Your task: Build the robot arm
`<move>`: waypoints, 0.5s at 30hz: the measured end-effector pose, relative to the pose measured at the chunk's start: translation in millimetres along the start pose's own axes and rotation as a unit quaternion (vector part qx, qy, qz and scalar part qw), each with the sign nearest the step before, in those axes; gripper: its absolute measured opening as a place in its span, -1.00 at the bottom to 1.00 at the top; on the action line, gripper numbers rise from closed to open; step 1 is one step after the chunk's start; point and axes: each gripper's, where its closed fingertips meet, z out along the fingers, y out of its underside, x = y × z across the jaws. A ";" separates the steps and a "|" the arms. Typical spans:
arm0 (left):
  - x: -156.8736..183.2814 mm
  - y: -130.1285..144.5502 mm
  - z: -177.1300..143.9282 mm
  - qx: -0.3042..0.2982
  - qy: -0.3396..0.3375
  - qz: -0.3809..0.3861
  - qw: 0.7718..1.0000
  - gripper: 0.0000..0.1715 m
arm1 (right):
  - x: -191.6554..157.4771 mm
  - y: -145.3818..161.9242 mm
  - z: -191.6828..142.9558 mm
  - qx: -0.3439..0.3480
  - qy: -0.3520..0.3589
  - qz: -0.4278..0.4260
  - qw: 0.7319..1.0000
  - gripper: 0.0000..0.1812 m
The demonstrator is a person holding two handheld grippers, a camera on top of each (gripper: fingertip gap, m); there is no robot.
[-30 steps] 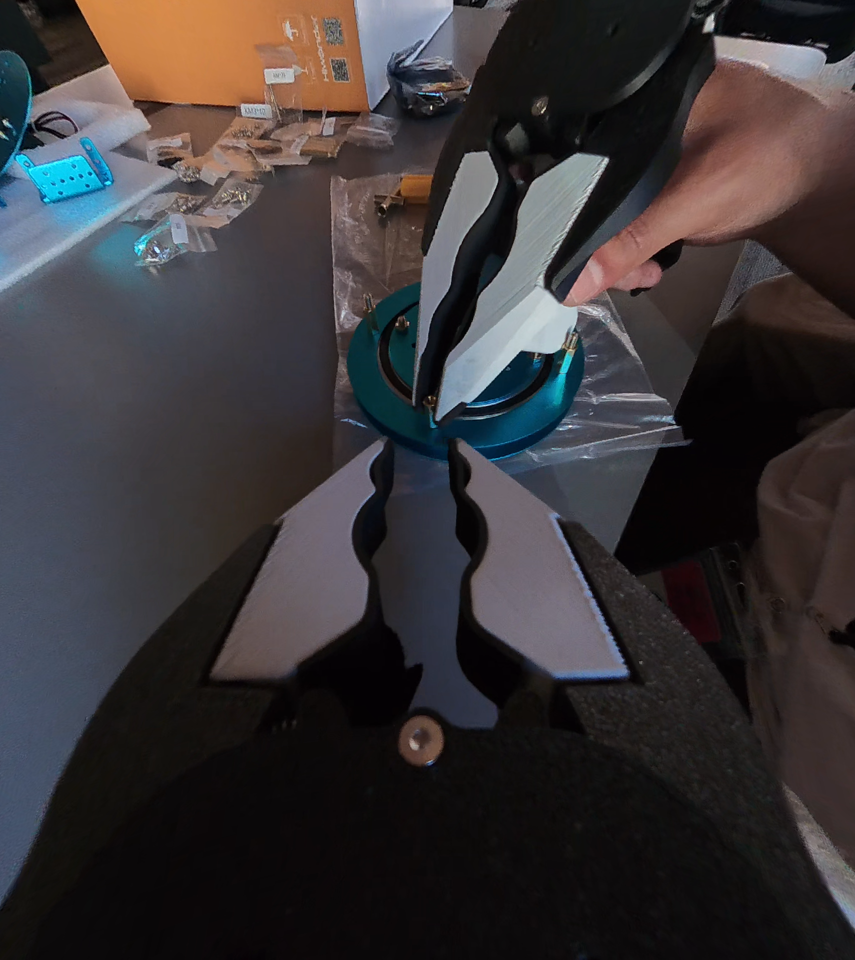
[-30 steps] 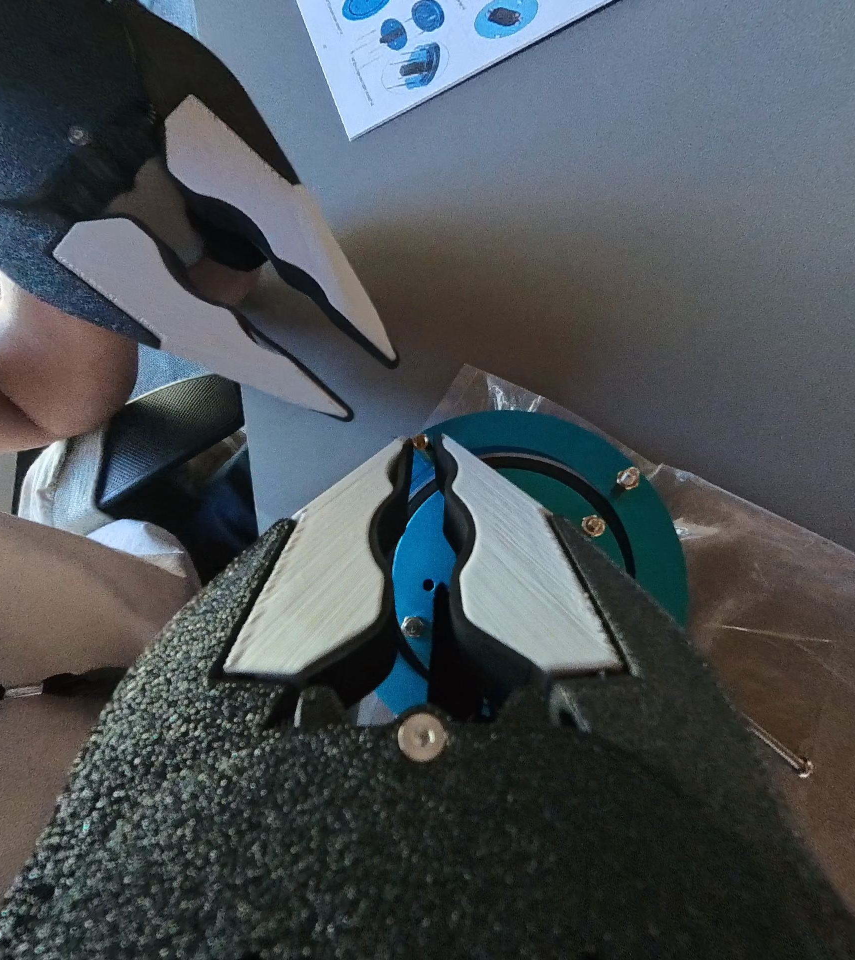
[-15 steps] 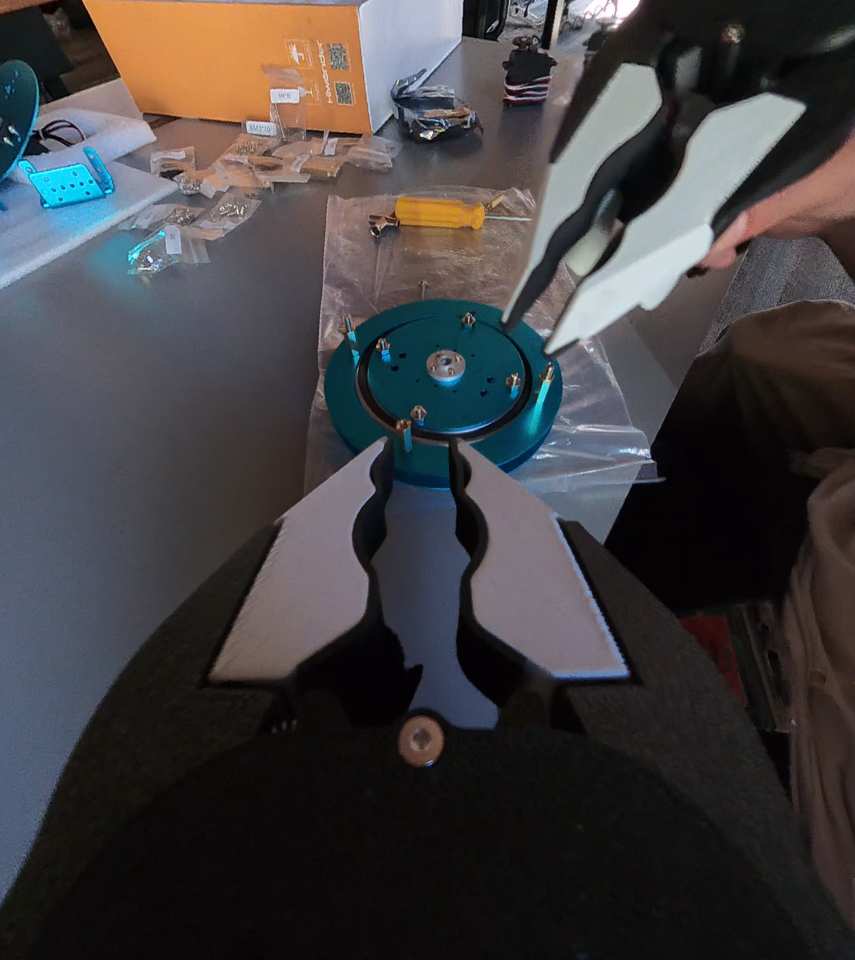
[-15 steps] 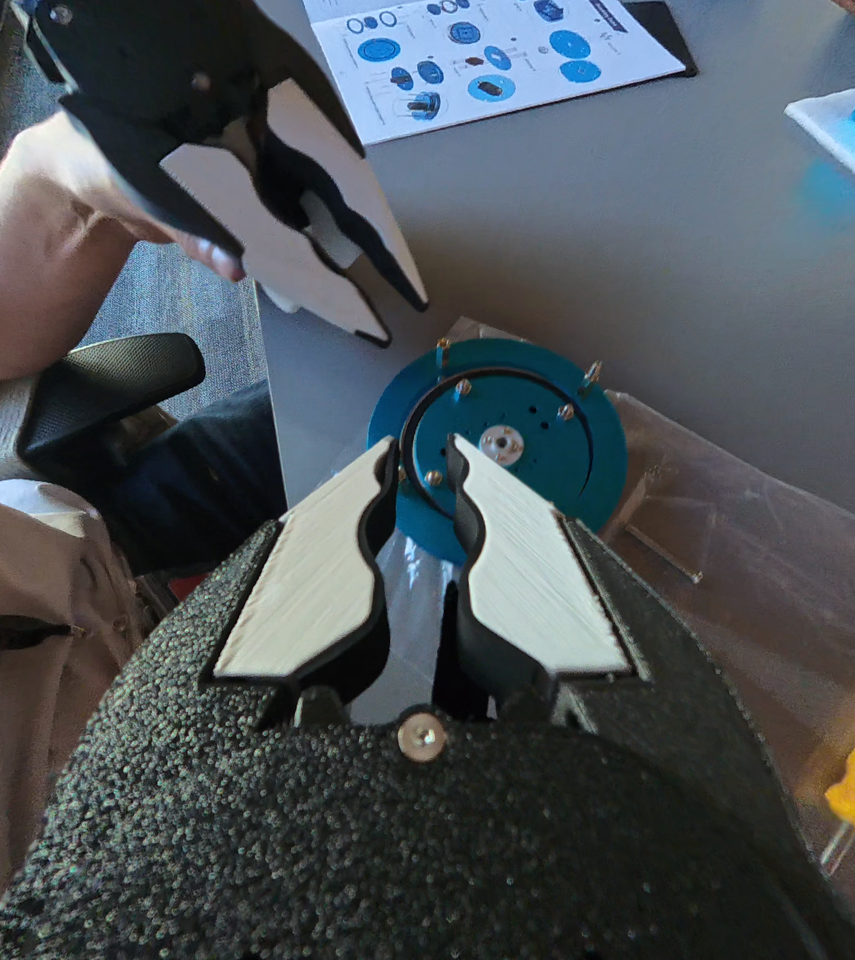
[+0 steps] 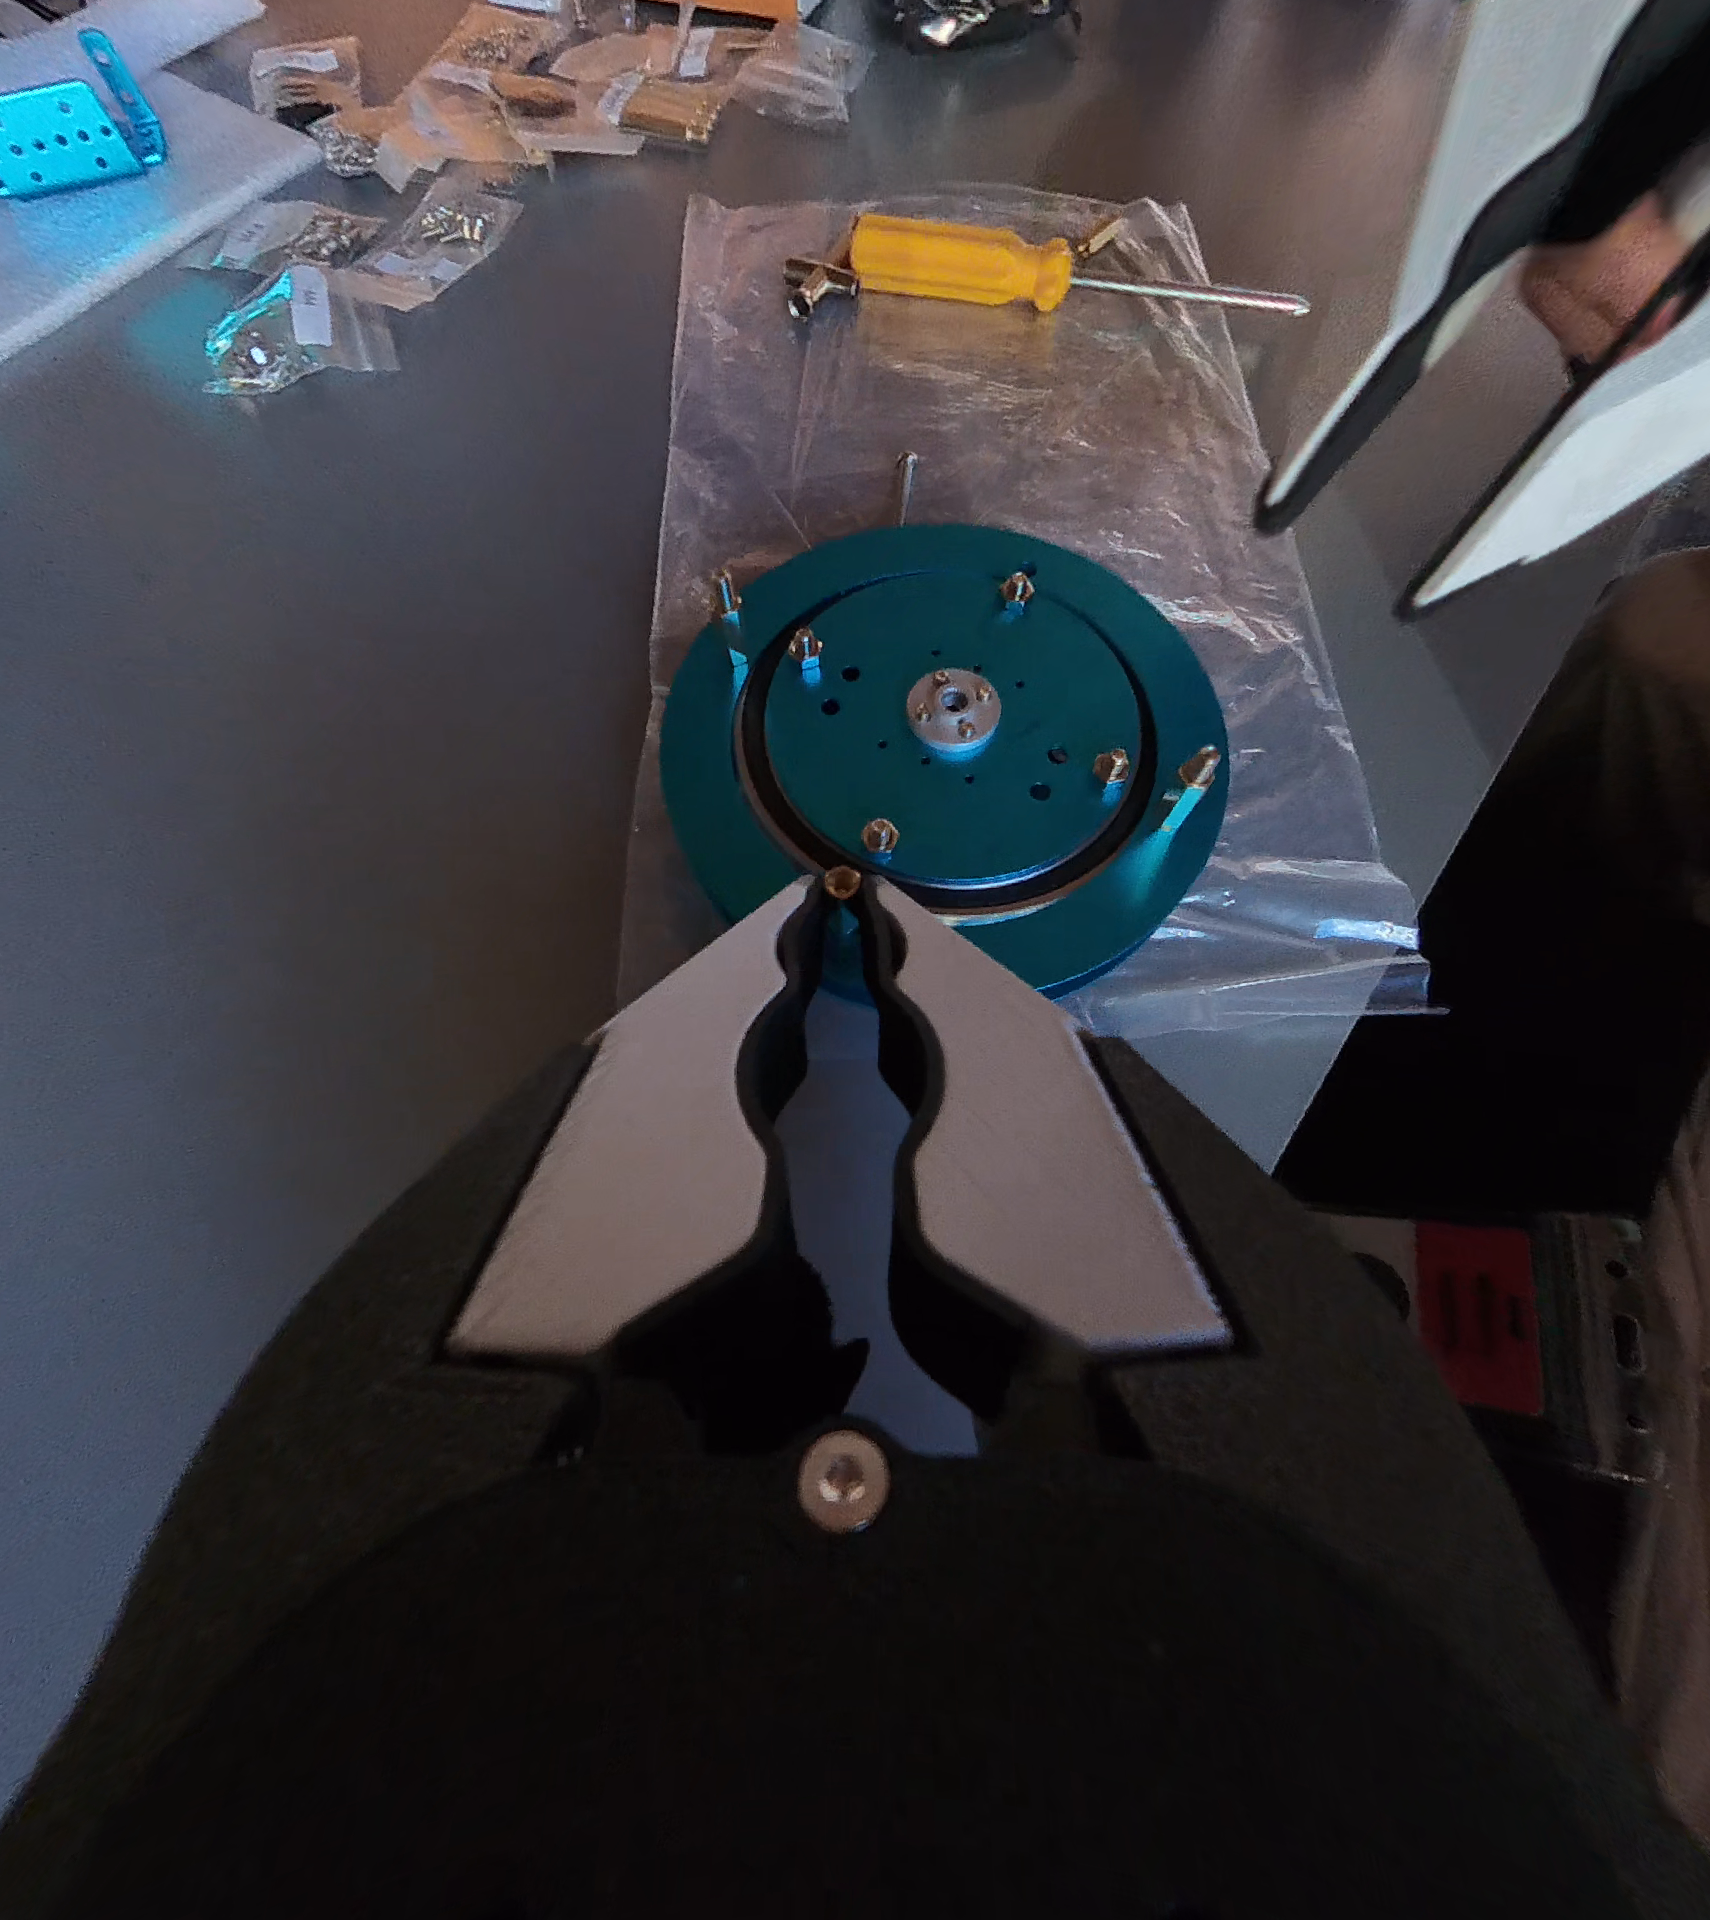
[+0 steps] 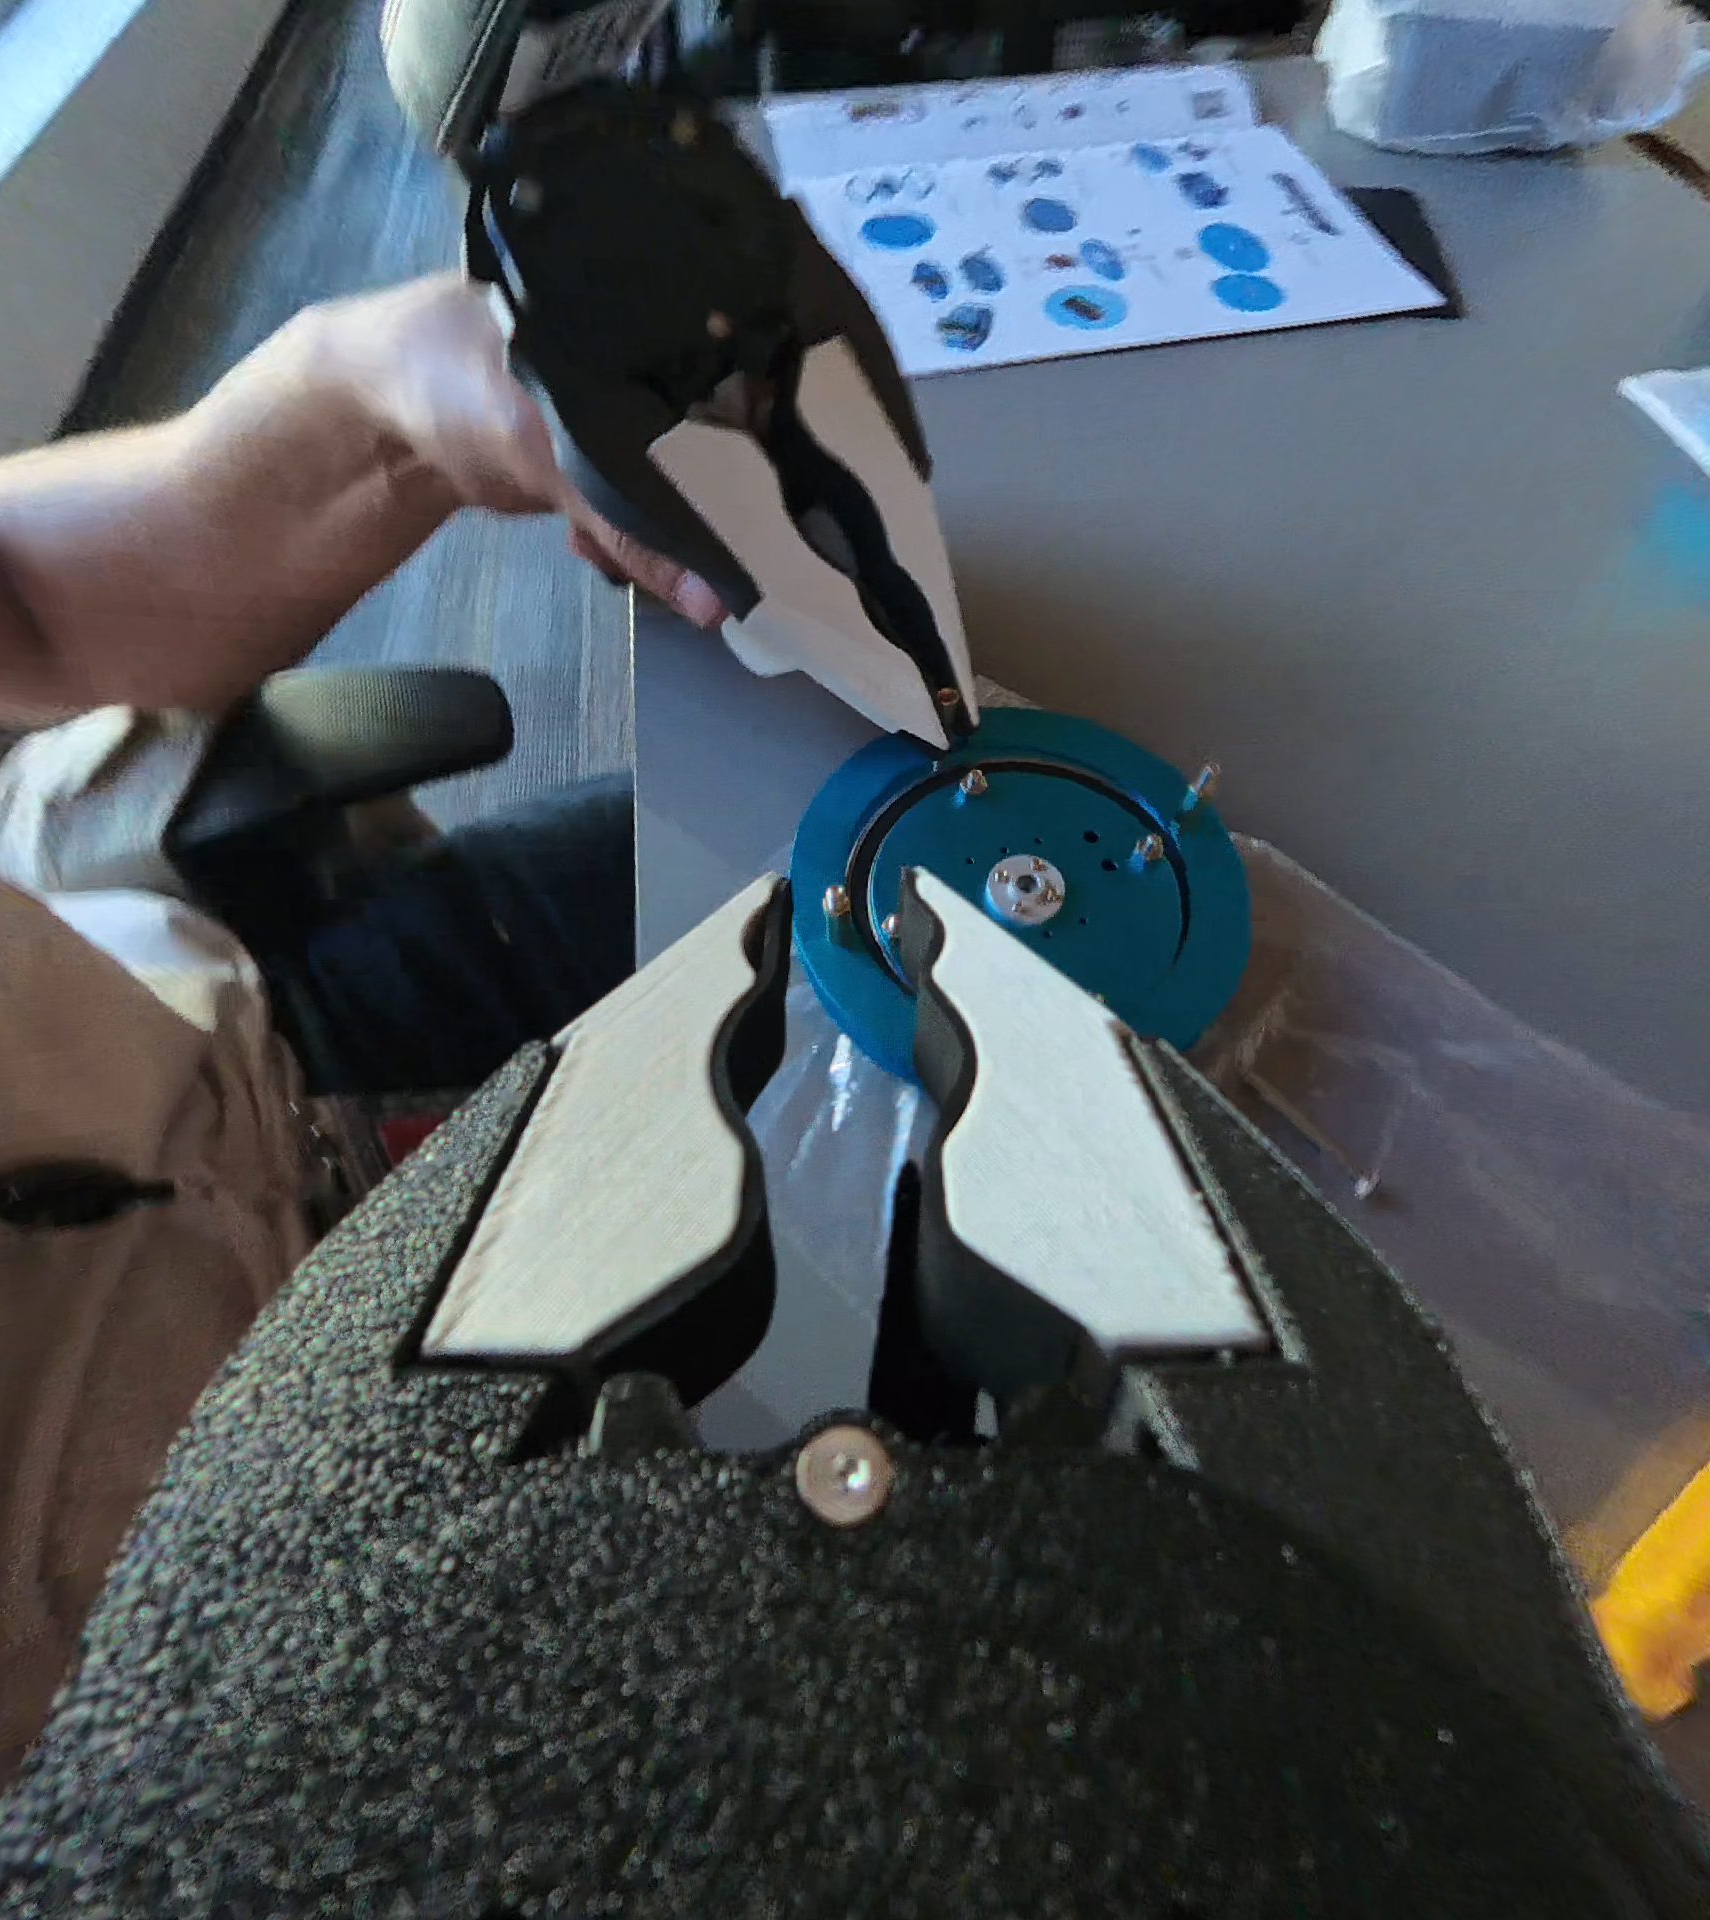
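Fingers [image 5: 705, 1091] of the left gripper [image 5: 843, 894] are drawn nearly together at the tips, pinching a brass-topped standoff [image 5: 840, 883] that rises from the outer ring of a teal round turntable base [image 5: 944, 769]. Seen from the right wrist view, the same tips meet the standoff [image 6: 946, 696] at the ring's edge. Right gripper [image 6: 846, 894] hangs above the table with its fingers [image 6: 622, 1143] spread and holding nothing, close to the near side of the turntable base [image 6: 1183, 935]; in the left wrist view it [image 5: 1350, 551] shows at the upper right, clear of the base.

On the base, an inner disc with a silver centre hub [image 5: 953, 707] carries several more brass standoffs. Base rests on a clear plastic bag [image 5: 986, 416] near the table edge closest to the person. Farther along the bag lies a yellow-handled screwdriver [image 5: 965, 260]. Beyond it, small bags of screws [image 5: 435, 223] and a blue perforated bracket [image 5: 51, 135] sit toward the far left of the grey table [image 5: 259, 727]. An illustrated instruction sheet [image 6: 1090, 208] lies on the table's far side in the right wrist view.
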 end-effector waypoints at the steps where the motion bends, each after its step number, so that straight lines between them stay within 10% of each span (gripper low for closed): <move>1: 1.0 -0.6 -0.7 -0.001 0.011 0.006 1.000 -0.95 | 1.0 0.1 6.5 -0.023 -0.017 -0.032 0.999 -0.78; 15: 25.0 6.6 -10.0 -0.035 0.169 0.161 0.972 -0.93 | 7.1 4.1 64.6 -0.106 -0.232 -0.145 0.956 -0.77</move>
